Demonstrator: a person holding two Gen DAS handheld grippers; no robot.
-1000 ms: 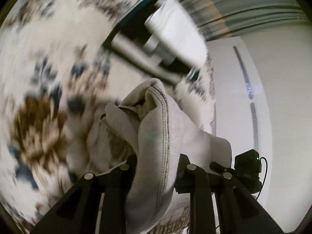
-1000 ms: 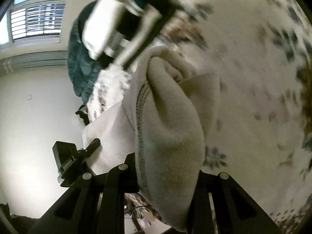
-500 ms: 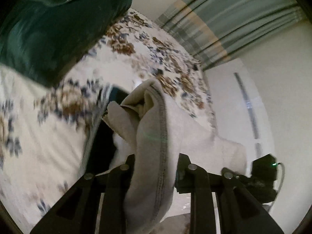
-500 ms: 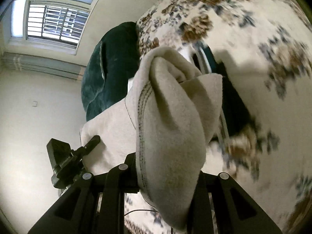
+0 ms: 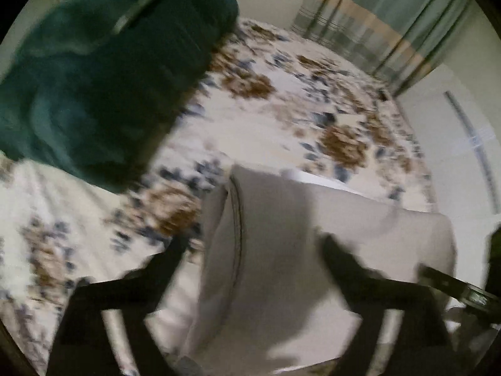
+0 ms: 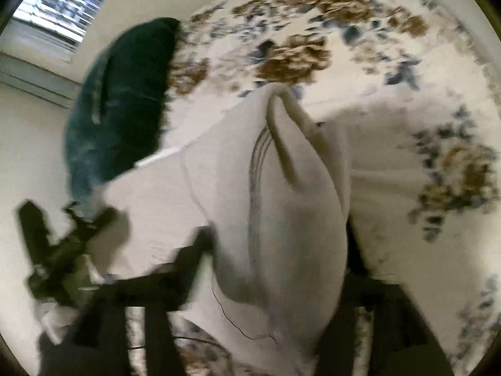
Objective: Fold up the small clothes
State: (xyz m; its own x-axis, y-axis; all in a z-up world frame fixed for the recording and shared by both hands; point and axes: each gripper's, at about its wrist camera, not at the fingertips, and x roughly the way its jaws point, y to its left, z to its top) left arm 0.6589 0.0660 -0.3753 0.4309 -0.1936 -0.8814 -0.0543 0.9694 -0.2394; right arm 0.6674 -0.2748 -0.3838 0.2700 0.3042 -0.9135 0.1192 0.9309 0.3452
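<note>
Beige garment (image 5: 281,250): over the floral bed (image 5: 281,119), near its edge. Left gripper (image 5: 250,244) seemingly released (blurred); right gripper (image 6: 278,235) clamps a hem. Lower evenly, edges aligned.

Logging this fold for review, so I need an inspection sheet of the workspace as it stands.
Surface: floral bedspread.
Job's things: beige garment, bunched, stretched between both tongs.
Clutter: dark green pillow on the bed.
Grippers: left tongs wide apart around the garment, grip unclear; right tongs closed on it.
Cables: thin dark line under the right tongs, blurred.
Surroundings: striped curtain, barred window, pale walls.
</note>
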